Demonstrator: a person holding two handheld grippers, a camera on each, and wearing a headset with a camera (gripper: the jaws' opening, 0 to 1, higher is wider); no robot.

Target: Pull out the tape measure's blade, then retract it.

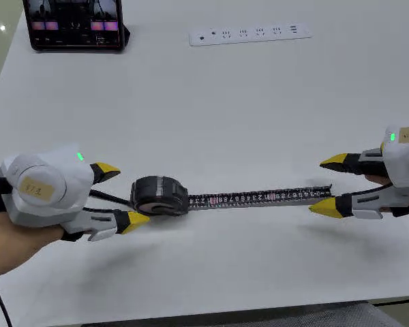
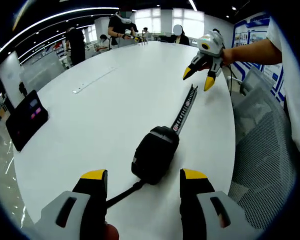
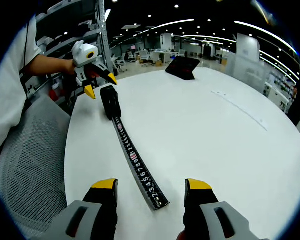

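Both grippers are wide open and grip nothing. The left gripper has its yellow-tipped jaws either side of the rear of the tape measure's case, though I cannot tell whether a tip touches it. The right gripper brackets the free end of the blade without pinching it. The case rests on the white table near its front edge, and the blade lies drawn out flat along the surface towards the right gripper.

My main worry is the retraction. With nothing holding the blade, I judge that it could whip back once the lock is released, and its end hook could slam into the case. The table looks smooth and faintly glossy, so the rounded case could skate or spin away as I close the left jaws on it. The black wrist strap trails back between those jaws and might get pinched instead of the body.

The case is a chunky black drum with a grey band, probably rubbery. The blade is a thin dark strip with pale numerals and small red marks.
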